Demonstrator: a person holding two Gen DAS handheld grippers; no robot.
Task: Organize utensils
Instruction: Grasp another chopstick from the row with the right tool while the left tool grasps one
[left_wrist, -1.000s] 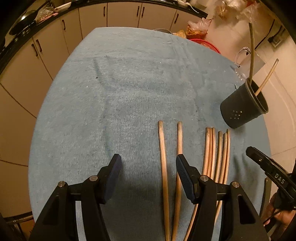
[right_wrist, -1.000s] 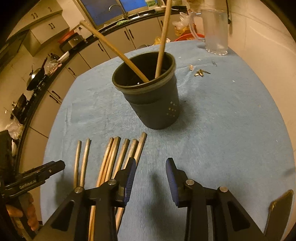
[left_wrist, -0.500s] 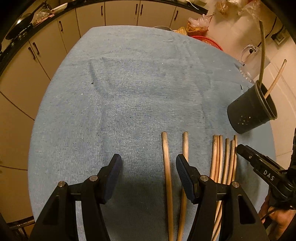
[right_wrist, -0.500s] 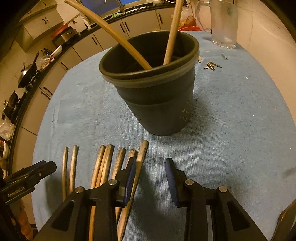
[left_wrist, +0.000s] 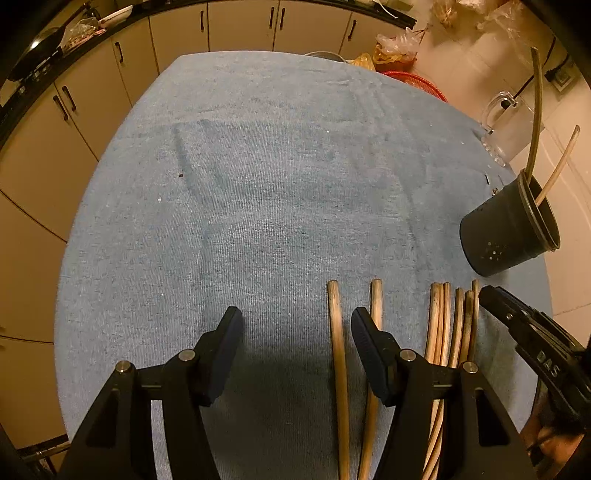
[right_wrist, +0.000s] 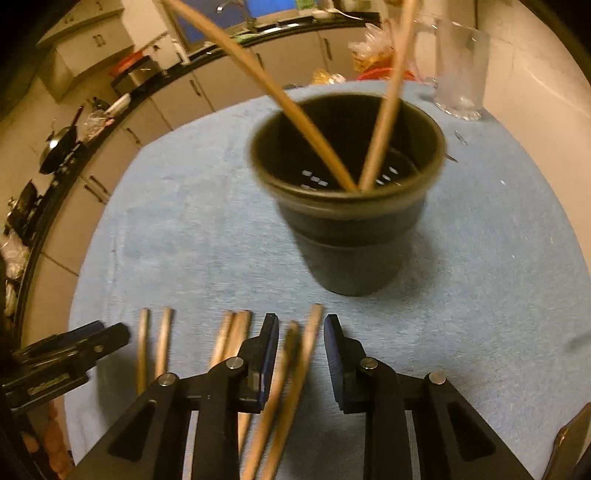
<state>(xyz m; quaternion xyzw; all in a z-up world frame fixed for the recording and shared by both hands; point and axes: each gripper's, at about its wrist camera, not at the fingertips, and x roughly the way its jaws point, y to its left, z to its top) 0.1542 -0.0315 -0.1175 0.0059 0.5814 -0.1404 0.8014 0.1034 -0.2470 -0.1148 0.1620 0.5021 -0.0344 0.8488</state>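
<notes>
**Trainee:** Status of the utensil sort?

**Supervisor:** Early stage, in my judgement. Two chopsticks (right_wrist: 384, 107) stand in the black perforated holder (right_wrist: 351, 229), leaning against its rim. The rest lie flat on the blue cloth (left_wrist: 258, 206), near edge: a separated pair (left_wrist: 338, 350) on the left and a bundle of about five (left_wrist: 452, 325) to its right. Seven or so remain to be loaded.

**Trainee:** Gripper states?

**Supervisor:** The left gripper (left_wrist: 297, 347) hangs with its fingers spread wide and holds nothing; its right finger sits over one stick of the separated pair. The right gripper (right_wrist: 300, 347) is low over the right end of the bundle. Two sticks (right_wrist: 295, 373) run up between its fingers, which stand apart with a gap on either side. The view is blurred, so contact cannot be confirmed; I read it as not yet clamped.

**Trainee:** Clearances?

**Supervisor:** The holder stands just beyond the stick tips, toward the far right of the cloth, close to that edge. A glass mug (right_wrist: 461, 66) stands farther back on the right, well apart from the holder. The whole left and far part of the cloth is bare, giving wide room for the left gripper. The tight zone is the near edge, where both grippers work side by side; in the left view the right gripper lies just beside the bundle. The leaning sticks narrow the holder's mouth, so an insertion path should come from the open near-left side.
</notes>
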